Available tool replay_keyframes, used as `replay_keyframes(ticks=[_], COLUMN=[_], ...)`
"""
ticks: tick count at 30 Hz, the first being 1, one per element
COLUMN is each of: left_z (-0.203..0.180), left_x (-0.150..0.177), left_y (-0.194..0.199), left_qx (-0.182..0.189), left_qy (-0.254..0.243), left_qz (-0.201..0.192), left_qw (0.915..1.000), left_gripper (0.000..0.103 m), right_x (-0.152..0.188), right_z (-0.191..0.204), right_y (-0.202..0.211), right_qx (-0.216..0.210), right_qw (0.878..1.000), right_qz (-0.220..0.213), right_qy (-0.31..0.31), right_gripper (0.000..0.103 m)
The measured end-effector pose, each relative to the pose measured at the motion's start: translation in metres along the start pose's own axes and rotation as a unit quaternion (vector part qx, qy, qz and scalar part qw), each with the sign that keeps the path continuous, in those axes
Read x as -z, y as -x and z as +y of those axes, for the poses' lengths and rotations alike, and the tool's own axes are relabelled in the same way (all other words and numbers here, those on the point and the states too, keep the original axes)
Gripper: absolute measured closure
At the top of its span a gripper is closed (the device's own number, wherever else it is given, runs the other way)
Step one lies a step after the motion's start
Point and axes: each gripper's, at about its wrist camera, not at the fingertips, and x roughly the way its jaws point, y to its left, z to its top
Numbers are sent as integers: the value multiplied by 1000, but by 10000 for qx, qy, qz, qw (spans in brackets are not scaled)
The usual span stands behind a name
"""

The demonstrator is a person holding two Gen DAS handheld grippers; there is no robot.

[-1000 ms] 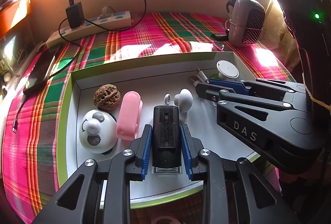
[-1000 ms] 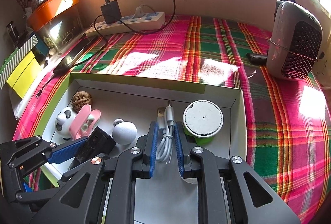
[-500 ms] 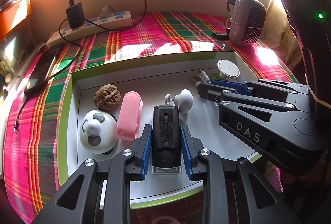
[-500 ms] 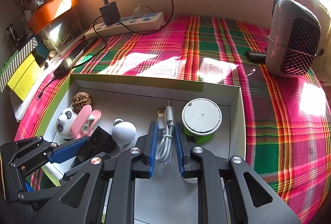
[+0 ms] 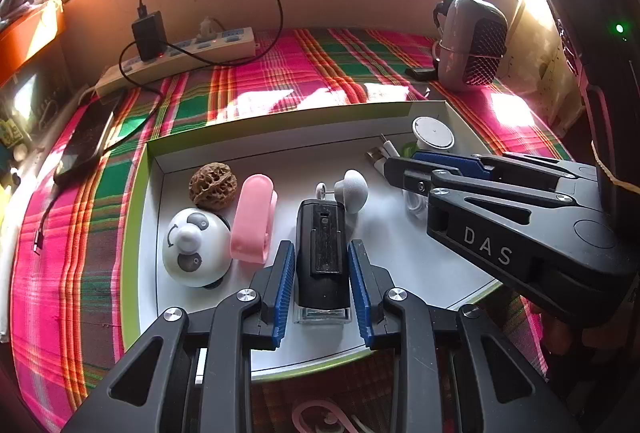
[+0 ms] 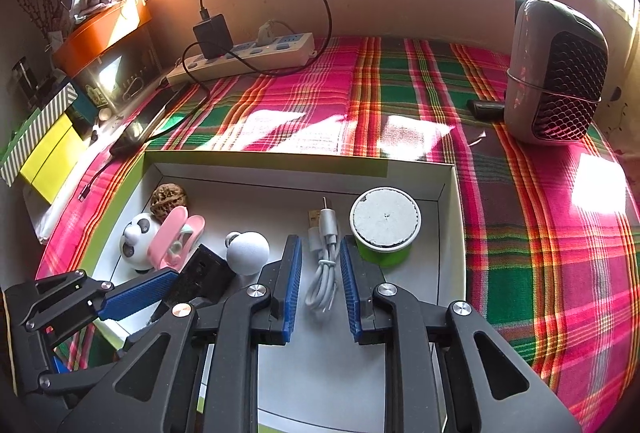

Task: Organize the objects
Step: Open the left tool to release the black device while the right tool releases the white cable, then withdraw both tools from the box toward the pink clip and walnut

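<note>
Now both grippers sit over the white tray (image 5: 156,193). My left gripper (image 5: 322,273) straddles the black device (image 5: 322,253), pads spread, gaps showing. My right gripper (image 6: 318,273) straddles the white cable (image 6: 324,261), green cup (image 6: 384,229) at one o'clock. Likely just released; next, back both straight out.

Bare white floor of the green-rimmed box (image 6: 454,233) lies at 6 o'clock. Toward 12, the green white-capped tub (image 6: 385,229) and grey round knob (image 6: 247,247) flank a narrow lane.
</note>
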Motion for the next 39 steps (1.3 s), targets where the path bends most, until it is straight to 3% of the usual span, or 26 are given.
replay_keyframes(ticks=[6,39], left_z=[-1,0], left_x=[4,46], left_y=[10,68], left_qx=[-38,-191], left_qy=[30,92], left_qz=[-101,-472], left_qw=[9999,9987], left_gripper=[77,77], right_x=[3,50], right_z=[3,21], right_y=[12,76], right_qx=[-11,-13], right_qw=[10000,9987], right_qz=[-99,-497], right_qy=[-6,-113], right_gripper=[71,69])
